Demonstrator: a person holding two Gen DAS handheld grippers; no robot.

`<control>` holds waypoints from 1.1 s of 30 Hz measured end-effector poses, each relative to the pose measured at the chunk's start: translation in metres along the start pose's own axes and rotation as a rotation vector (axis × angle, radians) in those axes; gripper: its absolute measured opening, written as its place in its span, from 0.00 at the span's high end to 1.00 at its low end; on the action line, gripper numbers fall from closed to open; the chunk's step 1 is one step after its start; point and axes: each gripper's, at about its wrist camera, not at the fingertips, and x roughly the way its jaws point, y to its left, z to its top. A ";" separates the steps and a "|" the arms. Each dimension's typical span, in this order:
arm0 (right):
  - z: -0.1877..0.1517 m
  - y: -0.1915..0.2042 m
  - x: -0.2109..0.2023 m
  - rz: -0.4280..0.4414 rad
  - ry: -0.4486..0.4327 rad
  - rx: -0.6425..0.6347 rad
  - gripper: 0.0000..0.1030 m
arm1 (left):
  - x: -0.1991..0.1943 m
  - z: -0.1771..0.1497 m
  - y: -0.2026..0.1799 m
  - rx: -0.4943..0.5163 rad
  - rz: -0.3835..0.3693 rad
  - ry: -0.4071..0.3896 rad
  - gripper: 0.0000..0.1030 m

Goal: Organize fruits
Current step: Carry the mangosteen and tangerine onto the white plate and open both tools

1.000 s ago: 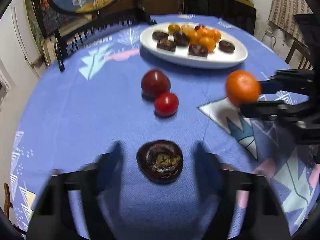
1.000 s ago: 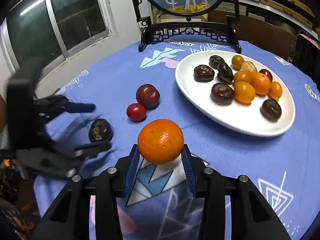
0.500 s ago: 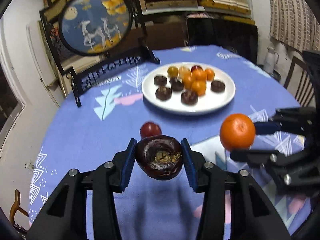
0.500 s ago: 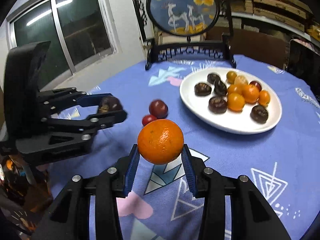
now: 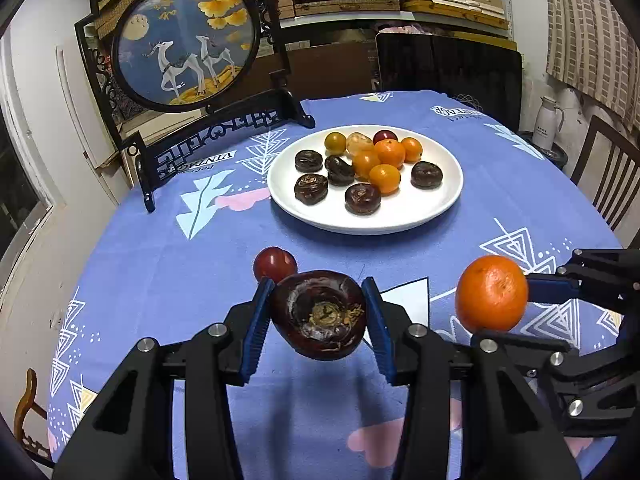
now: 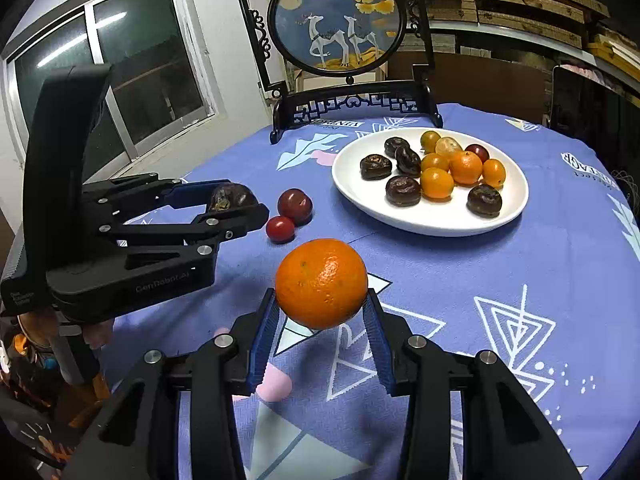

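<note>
Fruit fills both of my views. Through the left wrist camera, my left gripper is clenched on a dark brown, flattened round fruit, pinched between its blue pads and held above the blue patterned tablecloth. Just past it, a dark red plum rests on the cloth, and farther back the white oval plate carries more dark brown fruits, small oranges and one red fruit. At the right edge, my right gripper grasps a round orange mandarin off the cloth. A round framed deer picture on a black carved stand stands at the table's far left. Through the right wrist camera, the mandarin sits clamped between the right gripper's blue pads, above the tablecloth. To the left, the left gripper carries the brown fruit clear of the table. Between it and the plate, the plum touches a smaller red tomato.
</note>
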 end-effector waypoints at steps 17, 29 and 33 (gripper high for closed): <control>0.002 0.000 0.020 0.028 0.048 -0.020 0.58 | 0.019 0.004 -0.001 0.025 0.010 0.028 0.57; -0.002 0.001 0.032 0.053 0.085 -0.028 0.58 | 0.037 -0.001 -0.005 0.045 0.006 0.067 0.57; -0.003 0.001 0.031 0.055 0.087 -0.024 0.58 | 0.039 -0.003 -0.003 0.042 0.007 0.076 0.57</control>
